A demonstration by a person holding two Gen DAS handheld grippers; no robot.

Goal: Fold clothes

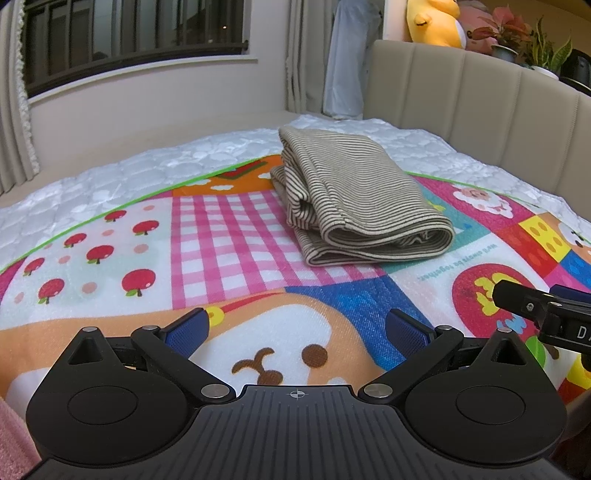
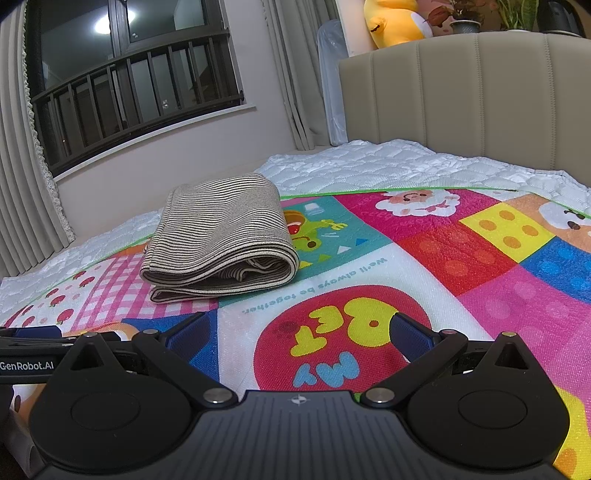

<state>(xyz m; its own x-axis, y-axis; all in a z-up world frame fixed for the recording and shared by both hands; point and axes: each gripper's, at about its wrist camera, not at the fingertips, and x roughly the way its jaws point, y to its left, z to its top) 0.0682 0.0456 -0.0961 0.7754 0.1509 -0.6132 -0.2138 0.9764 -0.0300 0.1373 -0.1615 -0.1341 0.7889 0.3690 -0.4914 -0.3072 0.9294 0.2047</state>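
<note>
A folded beige garment with thin dark stripes [image 1: 354, 199] [image 2: 225, 236] lies on the colourful play mat [image 1: 207, 236] [image 2: 480, 258] spread over the bed. My left gripper [image 1: 295, 328] hovers open above the mat, well short of the garment, with nothing between its blue pads. My right gripper [image 2: 299, 332] is open too and empty, near the red "MY PET" patch, to the right of and nearer than the garment. The right gripper's black body [image 1: 543, 314] shows at the right edge of the left wrist view. The left gripper's body [image 2: 29, 350] shows at the left edge of the right wrist view.
A white quilted mattress [image 1: 155, 162] [image 2: 406, 162] extends beyond the mat. A beige padded headboard [image 1: 480, 110] [image 2: 461, 92] stands behind it, with a yellow plush toy [image 1: 436, 22] and potted plants [image 1: 517, 37] on top. A barred window [image 2: 129, 81] and curtains [image 2: 22, 184] are at the left.
</note>
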